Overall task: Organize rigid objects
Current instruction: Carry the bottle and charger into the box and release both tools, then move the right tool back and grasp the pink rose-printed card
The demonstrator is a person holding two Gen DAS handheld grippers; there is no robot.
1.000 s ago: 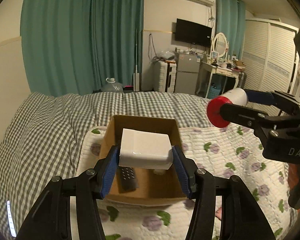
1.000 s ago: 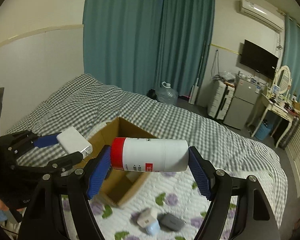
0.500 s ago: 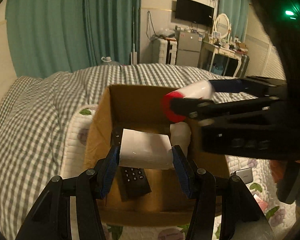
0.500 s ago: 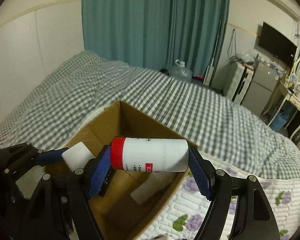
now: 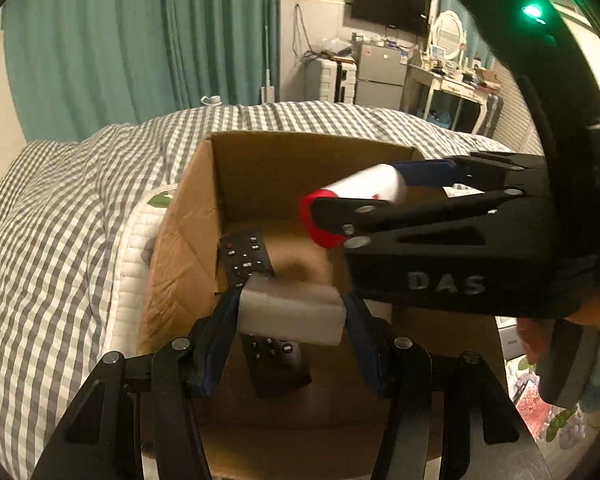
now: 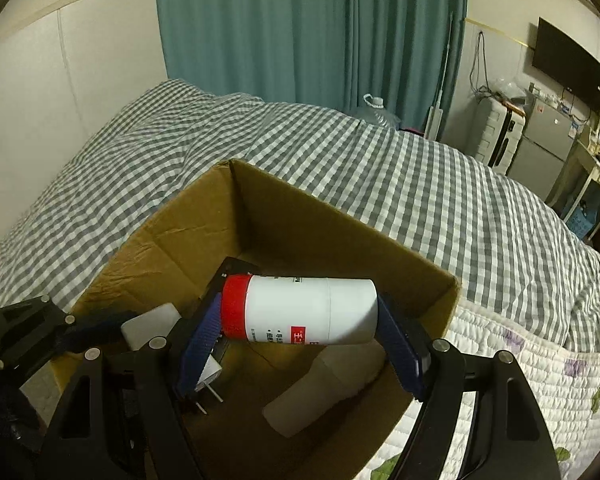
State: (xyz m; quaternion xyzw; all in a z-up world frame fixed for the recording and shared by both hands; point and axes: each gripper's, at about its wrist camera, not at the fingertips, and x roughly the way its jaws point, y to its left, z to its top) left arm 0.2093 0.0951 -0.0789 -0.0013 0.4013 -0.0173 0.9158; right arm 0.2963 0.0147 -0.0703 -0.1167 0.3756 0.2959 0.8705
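An open cardboard box stands on the bed. My left gripper is shut on a white rectangular block, held low inside the box; the block also shows in the right wrist view. My right gripper is shut on a white bottle with a red cap, held sideways over the box; the bottle also shows in the left wrist view. A black remote lies on the box floor under the block. A white bottle and a white plug lie in the box.
The box rests on a white floral quilt over a grey checked bedspread. Teal curtains, a wall to the left, and a fridge and dresser stand beyond the bed.
Both grippers have moved forward and down into the box. The white block has sunk lower over the remote, and the bottle now hangs inside the box opening.
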